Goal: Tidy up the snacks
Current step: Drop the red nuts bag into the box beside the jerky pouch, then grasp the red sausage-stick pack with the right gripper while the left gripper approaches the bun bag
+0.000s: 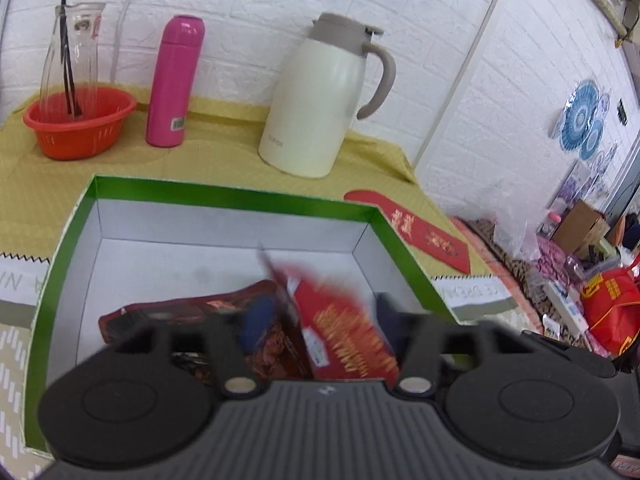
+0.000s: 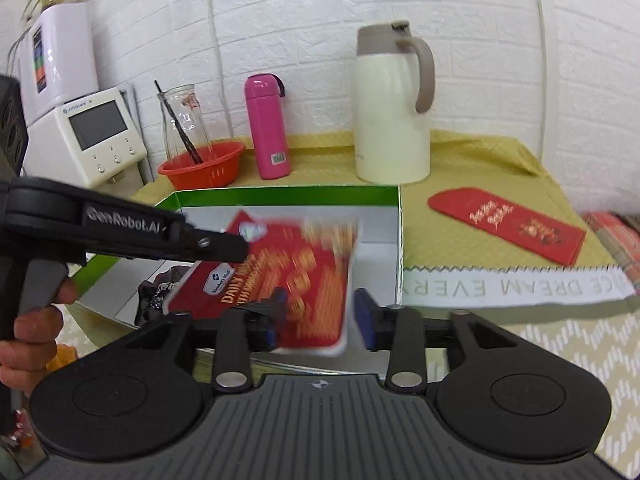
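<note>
Nearest the right wrist camera, the right gripper [image 2: 318,320] has its blue-padded jaws spread, one at each side of the red snack packet [image 2: 292,276]; the packet is motion-blurred, so whether either pad touches it cannot be told. The packet hangs over the green-rimmed box [image 2: 288,196], its long axis running roughly from the near edge up and away toward the box's far wall, tilted, with its printed face toward the right camera. Its lower white edge is partly hidden behind the gripper's linkage.

From the left, the left gripper [image 2: 224,246] reaches in with a hand [image 2: 36,320] on its trigger; its tip meets the packet's upper left corner, but the blur hides whether it pinches there. In the left wrist view the left gripper [image 1: 316,320] shows one blue pad clearly and the other only as a dark shape, with the red packet smeared between them, so I cannot tell whether it is clenched.

Under the red packet, inside the box, lies a dark brown snack packet [image 1: 180,312], flat on the white floor, long axis left to right, its near end cut off by the gripper body.

Beyond the box, on the yellow tablecloth [image 1: 224,160], stand a cream thermal jug [image 1: 320,108], a pink flask [image 1: 172,84] and an orange basket [image 1: 80,120] holding a glass carafe [image 1: 72,52]. A red envelope [image 2: 508,224] lies flat to the right of the box.
</note>
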Demonstrator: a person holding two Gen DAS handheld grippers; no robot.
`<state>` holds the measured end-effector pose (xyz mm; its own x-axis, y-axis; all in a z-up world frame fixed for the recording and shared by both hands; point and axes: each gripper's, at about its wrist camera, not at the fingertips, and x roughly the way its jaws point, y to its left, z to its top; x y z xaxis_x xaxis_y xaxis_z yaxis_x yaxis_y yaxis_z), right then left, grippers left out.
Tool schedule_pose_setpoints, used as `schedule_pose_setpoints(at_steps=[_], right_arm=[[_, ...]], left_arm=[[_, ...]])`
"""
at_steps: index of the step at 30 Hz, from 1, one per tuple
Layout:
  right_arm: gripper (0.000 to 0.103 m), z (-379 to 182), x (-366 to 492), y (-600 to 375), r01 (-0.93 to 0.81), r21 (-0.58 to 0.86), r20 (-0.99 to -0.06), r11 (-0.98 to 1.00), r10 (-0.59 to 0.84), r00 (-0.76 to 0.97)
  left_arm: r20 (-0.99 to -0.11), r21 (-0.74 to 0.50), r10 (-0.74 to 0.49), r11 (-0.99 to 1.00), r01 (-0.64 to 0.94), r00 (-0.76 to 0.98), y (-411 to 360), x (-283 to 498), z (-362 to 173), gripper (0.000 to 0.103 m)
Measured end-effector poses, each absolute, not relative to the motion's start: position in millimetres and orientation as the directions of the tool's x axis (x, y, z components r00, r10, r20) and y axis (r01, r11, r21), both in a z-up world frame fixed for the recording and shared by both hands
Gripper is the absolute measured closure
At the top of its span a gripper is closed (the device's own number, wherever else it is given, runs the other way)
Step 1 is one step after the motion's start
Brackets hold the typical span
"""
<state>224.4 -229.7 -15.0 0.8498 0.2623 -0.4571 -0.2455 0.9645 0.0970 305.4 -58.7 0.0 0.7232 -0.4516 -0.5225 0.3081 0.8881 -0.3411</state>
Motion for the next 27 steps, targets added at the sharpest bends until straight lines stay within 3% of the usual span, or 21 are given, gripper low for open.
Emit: schedule_pose_setpoints(at_steps=[8, 11, 12, 19, 27], right_arm=[[0.0, -8, 209, -223, -0.264, 0.06, -0.434, 0.963, 0.263, 0.861], [0.0, -1, 197, -219, -0.256, 0.023, -0.427, 0.967, 0.24, 0.872], [0.0, 2, 192, -218, -0.255, 0.02, -0.422, 0.967, 0.239, 0.875], [0.0, 27, 141, -219, -0.237, 0.005, -0.369, 0.971, 0.222, 0.903], [0.0, 23, 73, -208, -0.235, -0.071, -0.355, 0.969, 0.195, 0.914]], left_arm=[[-0.516, -0.242, -0.337, 0.939, 0.244, 0.787, -60, 282, 13, 0.032], [-0.509, -0.22, -0.315, 0.947, 0.233, 0.801, -60, 270, 19, 0.015], [-0.498, -0.211, -0.303, 0.951, 0.226, 0.813, -59, 264, 22, 0.001], [-0.415, -0.192, -0.287, 0.955, 0.225, 0.863, -48, 211, 50, 0.0], [-0.425, -0.205, -0.281, 0.956, 0.21, 0.861, -31, 129, 46, 0.0]])
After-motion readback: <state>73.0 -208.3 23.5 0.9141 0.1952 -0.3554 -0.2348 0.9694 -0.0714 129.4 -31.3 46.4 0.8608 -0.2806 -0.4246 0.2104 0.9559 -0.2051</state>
